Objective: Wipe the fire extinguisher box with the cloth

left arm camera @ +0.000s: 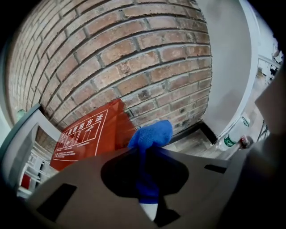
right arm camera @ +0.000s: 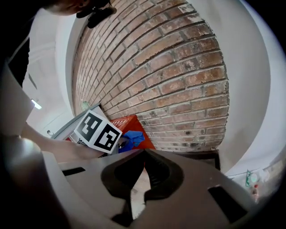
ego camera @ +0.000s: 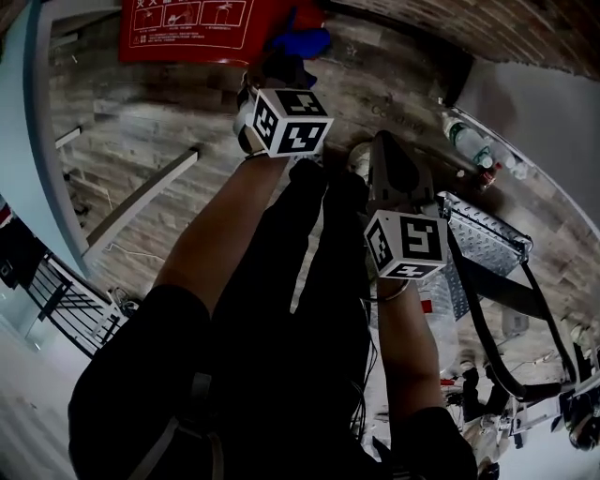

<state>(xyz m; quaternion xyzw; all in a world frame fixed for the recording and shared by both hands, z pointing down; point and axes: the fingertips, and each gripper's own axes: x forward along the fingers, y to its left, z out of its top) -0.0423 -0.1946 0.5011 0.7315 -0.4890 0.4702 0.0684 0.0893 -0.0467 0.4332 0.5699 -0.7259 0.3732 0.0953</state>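
The red fire extinguisher box (ego camera: pixel 187 28) stands against the brick wall, with white printed instructions on its face (left arm camera: pixel 82 134). My left gripper (ego camera: pixel 284 67) is shut on a blue cloth (left arm camera: pixel 151 136), which bunches out past the jaws. The cloth (ego camera: pixel 302 42) hangs by the box's right edge; I cannot tell whether it touches. My right gripper (ego camera: pixel 384 142) is held lower and to the right, away from the box, its jaws shut (right arm camera: pixel 144 153) on nothing. From the right gripper view I see the box (right arm camera: pixel 135 122), the cloth (right arm camera: pixel 133 138) and the left gripper's marker cube (right arm camera: pixel 98 129).
A brick wall (left arm camera: pixel 125 58) with a black skirting rises behind the box. A plastic bottle (ego camera: pixel 466 141) lies at the right by a white wall. A metal checker-plate stand (ego camera: pixel 483 239) and black straps sit to my right. A grey frame (ego camera: pixel 42 169) runs along the left.
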